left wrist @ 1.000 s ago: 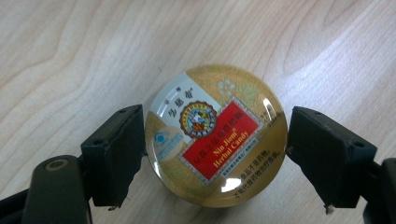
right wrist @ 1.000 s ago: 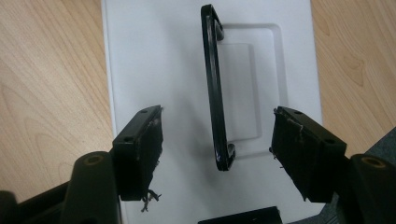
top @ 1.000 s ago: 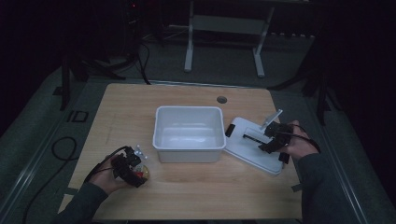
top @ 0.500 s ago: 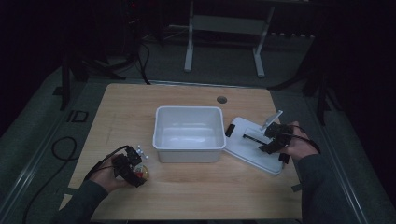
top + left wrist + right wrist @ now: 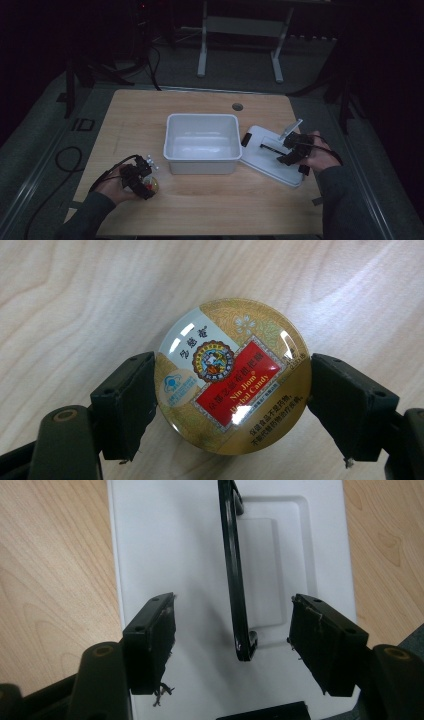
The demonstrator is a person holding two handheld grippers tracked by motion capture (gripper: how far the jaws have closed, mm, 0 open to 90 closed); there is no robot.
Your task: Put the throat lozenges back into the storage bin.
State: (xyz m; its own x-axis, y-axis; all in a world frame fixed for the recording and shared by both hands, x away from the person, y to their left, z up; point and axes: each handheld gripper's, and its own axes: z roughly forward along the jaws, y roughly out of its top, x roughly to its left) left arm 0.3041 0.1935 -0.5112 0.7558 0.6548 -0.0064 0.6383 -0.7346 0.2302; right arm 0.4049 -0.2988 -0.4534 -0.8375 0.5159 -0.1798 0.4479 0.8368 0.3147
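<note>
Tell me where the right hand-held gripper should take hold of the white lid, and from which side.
Grip the black handle that stands proud along the middle of the white lid, coming straight down from above. The lid lies flat on the table, so its edges give little purchase. The right hand-held gripper hangs open with the bar between its jaws.

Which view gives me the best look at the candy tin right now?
The left gripper view: the candy tin sits large between the jaws, its label readable. The high view shows it as a small, dim spot under the left gripper.
</note>
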